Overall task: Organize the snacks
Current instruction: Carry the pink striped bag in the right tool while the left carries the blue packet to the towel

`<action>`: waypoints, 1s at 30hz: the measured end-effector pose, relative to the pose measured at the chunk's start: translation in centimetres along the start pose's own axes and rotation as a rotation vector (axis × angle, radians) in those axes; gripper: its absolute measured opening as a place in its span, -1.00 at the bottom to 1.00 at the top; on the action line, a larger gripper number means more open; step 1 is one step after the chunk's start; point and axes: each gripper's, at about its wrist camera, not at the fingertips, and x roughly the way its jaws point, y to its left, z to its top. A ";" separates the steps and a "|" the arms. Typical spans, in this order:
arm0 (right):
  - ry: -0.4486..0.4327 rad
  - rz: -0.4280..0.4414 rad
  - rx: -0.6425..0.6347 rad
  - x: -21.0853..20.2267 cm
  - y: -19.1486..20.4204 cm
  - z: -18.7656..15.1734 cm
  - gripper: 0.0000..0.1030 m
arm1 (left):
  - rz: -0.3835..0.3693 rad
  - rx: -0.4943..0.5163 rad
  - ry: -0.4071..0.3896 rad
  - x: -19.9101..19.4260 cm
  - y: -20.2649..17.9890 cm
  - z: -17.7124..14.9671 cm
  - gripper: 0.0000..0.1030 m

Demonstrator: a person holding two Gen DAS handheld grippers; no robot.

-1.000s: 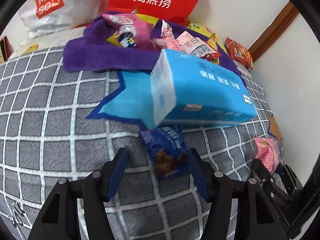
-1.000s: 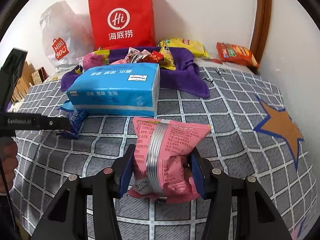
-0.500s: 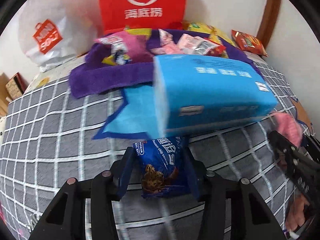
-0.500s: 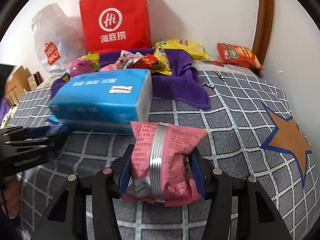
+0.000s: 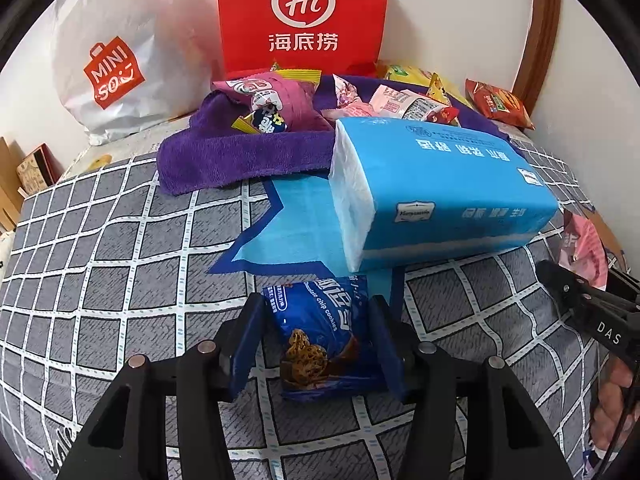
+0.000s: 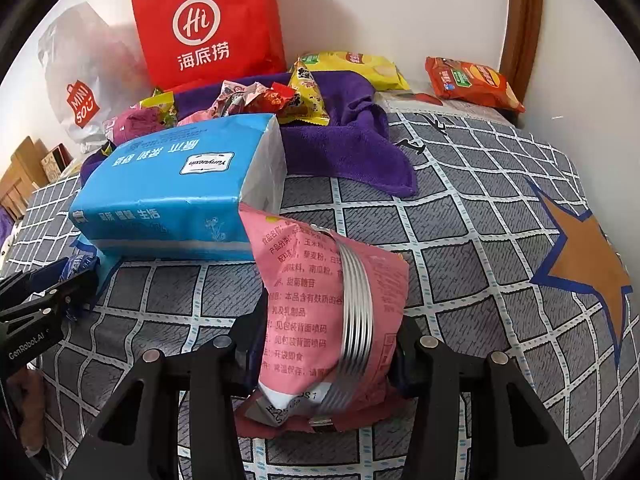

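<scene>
Two snacks in our grippers

Our left gripper (image 5: 316, 340) is opening around the blue cookie bag (image 5: 320, 336) — our right gripper (image 6: 324, 356) pinches the pink bag (image 6: 320, 312).

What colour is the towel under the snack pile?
Purple towel; clearest in the right wrist view.

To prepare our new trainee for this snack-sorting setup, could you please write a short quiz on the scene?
1. True or false: the right hand-held gripper grips a pink snack packet.
2. The bag marked Hi is: A) red, B) green, C) black?
3. What lies just beyond the blue cookie packet?
Key: 1 true; 2 A; 3 the blue tissue pack.
</scene>
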 end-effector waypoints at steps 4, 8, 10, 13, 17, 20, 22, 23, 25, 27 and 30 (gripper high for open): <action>0.001 0.008 0.003 -0.1 -0.1 0.1 -0.02 | 0.006 0.005 0.003 0.0 -0.2 -0.1 0.00; -0.001 0.012 0.003 -0.1 -0.1 0.0 -0.01 | -0.005 -0.002 -0.002 0.0 0.0 -0.2 -0.01; -0.004 0.018 0.008 -0.1 -0.2 -0.1 -0.01 | -0.011 -0.007 -0.005 -0.1 0.0 -0.2 -0.01; -0.008 0.030 0.020 -0.1 -0.4 -0.1 -0.02 | -0.019 -0.019 -0.010 -0.1 0.3 -0.2 -0.07; -0.016 0.044 0.043 -0.3 -0.8 -0.2 -0.11 | -0.037 -0.040 -0.012 -0.3 0.8 -0.1 -0.19; -0.019 0.049 0.028 -0.5 -0.5 -0.3 -0.20 | -0.064 -0.043 0.019 -0.7 1.0 0.2 -0.24; -0.017 0.041 0.014 -0.7 -0.2 -0.4 -0.21 | -0.090 -0.045 0.027 -1.4 1.2 0.2 -0.25; -0.014 0.035 0.009 -0.8 -0.1 -0.4 -0.21 | -0.090 -0.042 0.020 -2.1 1.3 0.3 -0.25; -0.016 0.042 0.018 -1.5 -0.1 -0.3 -0.22 | -0.092 -0.039 0.006 -3.1 1.5 0.6 -0.25; -0.022 0.068 0.035 -2.5 -0.3 0.1 -0.22 | -0.118 -0.048 0.001 -4.1 1.8 1.0 -0.25; -0.057 0.074 0.026 -4.3 0.1 1.0 -0.22 | -0.135 -0.062 -0.005 -5.2 2.2 1.8 -0.25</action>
